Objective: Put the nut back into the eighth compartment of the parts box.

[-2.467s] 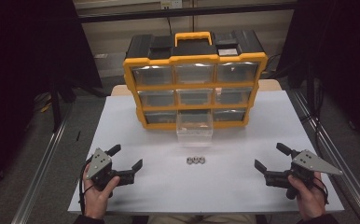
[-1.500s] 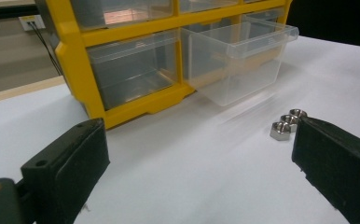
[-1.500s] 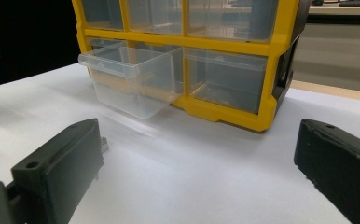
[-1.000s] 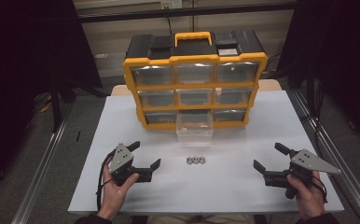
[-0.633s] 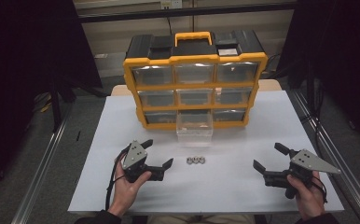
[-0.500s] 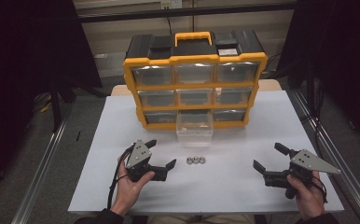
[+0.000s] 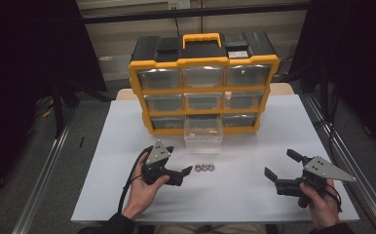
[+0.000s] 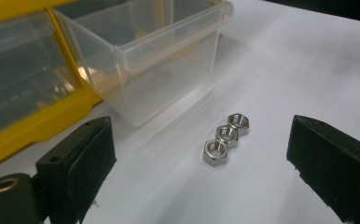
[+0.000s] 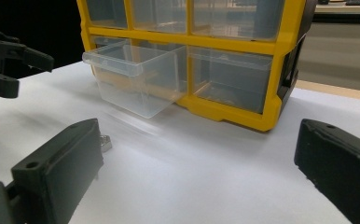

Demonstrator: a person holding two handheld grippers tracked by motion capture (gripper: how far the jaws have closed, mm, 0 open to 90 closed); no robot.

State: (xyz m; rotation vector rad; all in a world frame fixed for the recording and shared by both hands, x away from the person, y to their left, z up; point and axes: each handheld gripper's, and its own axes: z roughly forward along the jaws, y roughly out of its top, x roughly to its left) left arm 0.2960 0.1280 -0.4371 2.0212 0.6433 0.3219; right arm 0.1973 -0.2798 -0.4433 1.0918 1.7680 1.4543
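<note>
In the high view, the left gripper (image 7: 186, 171) sits on the white counter (image 7: 254, 204) just beside three nuts (image 7: 204, 167), its jaws spread and empty. The right gripper (image 7: 279, 166) is well apart, jaws also spread, holding nothing.

In the left gripper view, the nuts (image 8: 225, 138) lie in a touching row between the wide jaws, near a pulled-out clear drawer (image 8: 159, 56).

In the right gripper view, the drawer (image 9: 134, 77) sticks out of the yellow organizer (image 9: 262, 70) beyond the spread jaws.
</note>
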